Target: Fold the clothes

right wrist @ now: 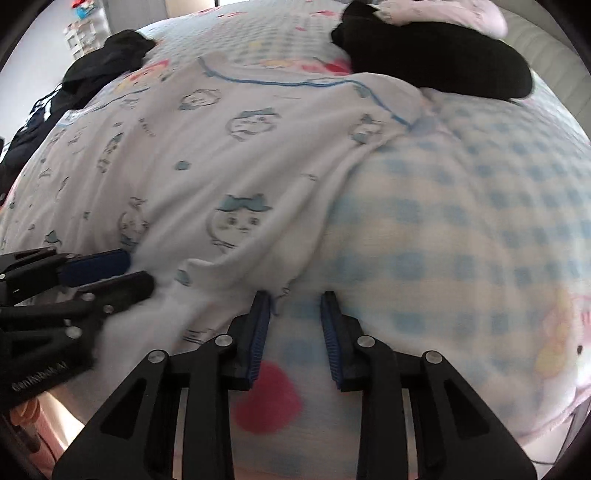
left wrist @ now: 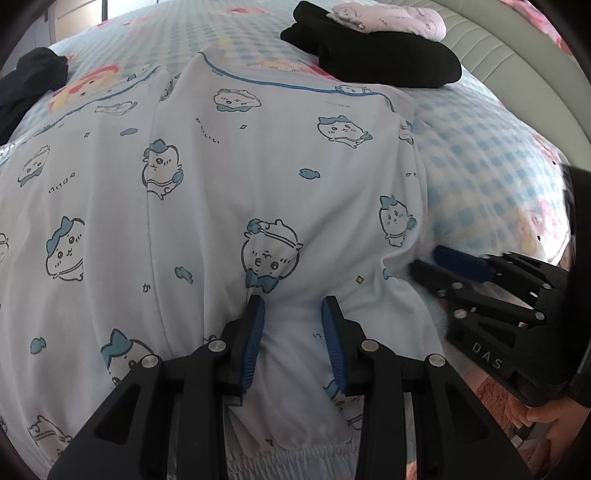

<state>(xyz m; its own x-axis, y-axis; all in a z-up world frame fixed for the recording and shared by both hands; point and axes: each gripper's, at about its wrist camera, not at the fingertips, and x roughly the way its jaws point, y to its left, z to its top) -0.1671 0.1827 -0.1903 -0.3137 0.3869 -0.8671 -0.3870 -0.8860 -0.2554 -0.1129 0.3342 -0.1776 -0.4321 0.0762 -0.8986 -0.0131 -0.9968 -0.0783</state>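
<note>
Here, white cartoon-print pyjama trousers lie spread flat on blue-checked bedsheet, elastic waistband nearest us. We pinch bunched waist fabric in left gripper, pads pressing on cloth. Our right gripper stands partly open at trousers' edge, only sheet between pads. Folded black garment beyond, pink one on top.

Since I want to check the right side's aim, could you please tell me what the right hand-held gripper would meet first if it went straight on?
Probably the blue-checked bedsheet: between the right hand-held gripper fingertips lies sheet, with the white cartoon-print garment's edge just beside its left fingertip.
</note>
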